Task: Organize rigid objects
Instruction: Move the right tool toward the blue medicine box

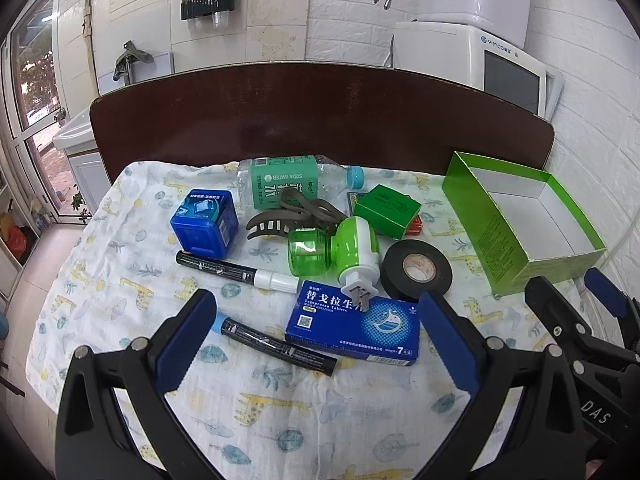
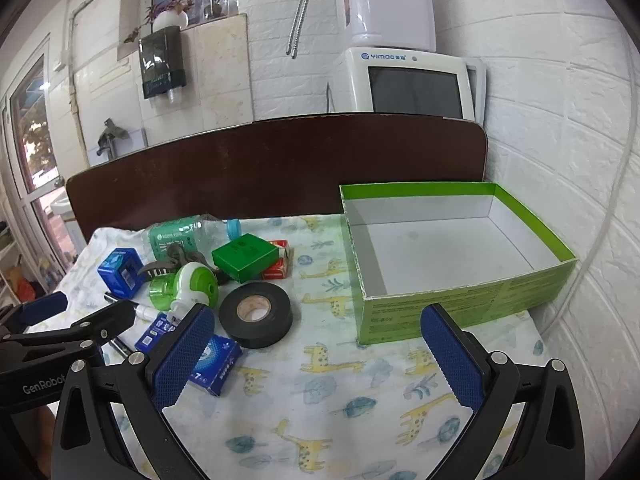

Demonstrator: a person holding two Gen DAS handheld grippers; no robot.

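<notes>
My left gripper is open and empty above a blue medicine box and a black marker. A second marker, a blue cube box, a soda water bottle, a brown hair claw, a green mosquito repeller, a black tape roll and a small green box lie on the cloth. My right gripper is open and empty, in front of the empty green open box. The tape roll lies to its left.
A giraffe-print cloth covers the table. A dark brown board stands behind it. A white appliance and white brick wall are at the back right. A small red box sits beside the small green box.
</notes>
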